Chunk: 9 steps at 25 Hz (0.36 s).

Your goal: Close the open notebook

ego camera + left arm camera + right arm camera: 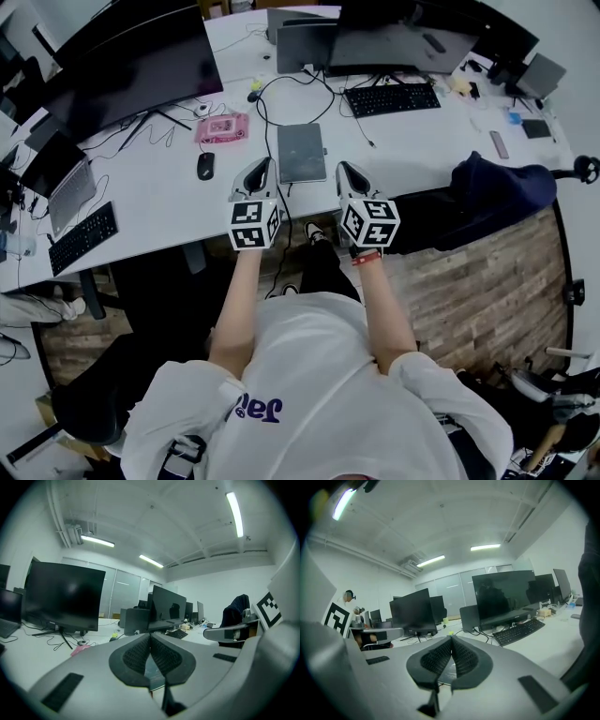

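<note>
Jaws of left gripper (262,165) and right gripper (344,168) both pressed together, nothing between them. Flat dark-grey rectangular notebook (301,153) lies closed on white table (159,192), between the two grippers' tips.

The head camera sits above the person (309,394) and looks steeply down, past the shoulders and both arms, onto the white bench (159,202) and the floor (487,281), from rather far. Each of the other two cameras rides close behind its own tongs and looks almost level across the bench. The one on the left tongs (150,635) faces a big monitor (63,597), and the one on the right tongs (451,638) faces a keyboard (520,631). All three views share this monitor and this keyboard.
</note>
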Motion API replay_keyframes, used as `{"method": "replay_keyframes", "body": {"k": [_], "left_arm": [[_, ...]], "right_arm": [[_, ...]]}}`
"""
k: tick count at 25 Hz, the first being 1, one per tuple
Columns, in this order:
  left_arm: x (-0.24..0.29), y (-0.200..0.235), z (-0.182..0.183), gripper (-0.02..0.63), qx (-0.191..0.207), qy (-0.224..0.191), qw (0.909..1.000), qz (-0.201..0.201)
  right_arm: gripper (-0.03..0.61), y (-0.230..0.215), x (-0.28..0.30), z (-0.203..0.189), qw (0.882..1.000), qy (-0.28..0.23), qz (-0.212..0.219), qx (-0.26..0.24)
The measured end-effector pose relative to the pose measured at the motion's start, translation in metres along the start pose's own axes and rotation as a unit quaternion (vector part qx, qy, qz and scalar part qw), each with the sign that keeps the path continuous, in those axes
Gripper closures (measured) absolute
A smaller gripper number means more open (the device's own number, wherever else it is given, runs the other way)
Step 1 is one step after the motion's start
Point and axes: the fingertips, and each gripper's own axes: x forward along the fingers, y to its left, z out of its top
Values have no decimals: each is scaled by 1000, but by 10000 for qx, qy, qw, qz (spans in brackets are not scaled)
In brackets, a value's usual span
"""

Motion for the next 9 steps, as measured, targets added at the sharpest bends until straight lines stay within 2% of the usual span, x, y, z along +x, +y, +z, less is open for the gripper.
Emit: {"method": "replay_keyframes", "body": {"k": [4, 9], "left_arm": [[23, 12, -24, 592, -81, 310, 9995, 64], [63, 31, -83, 591, -373, 1110, 9931, -21]], "right_arm": [[566, -8, 20, -13, 9997, 229, 32, 11], [565, -32, 61, -49, 9970, 729, -40, 268]]}}
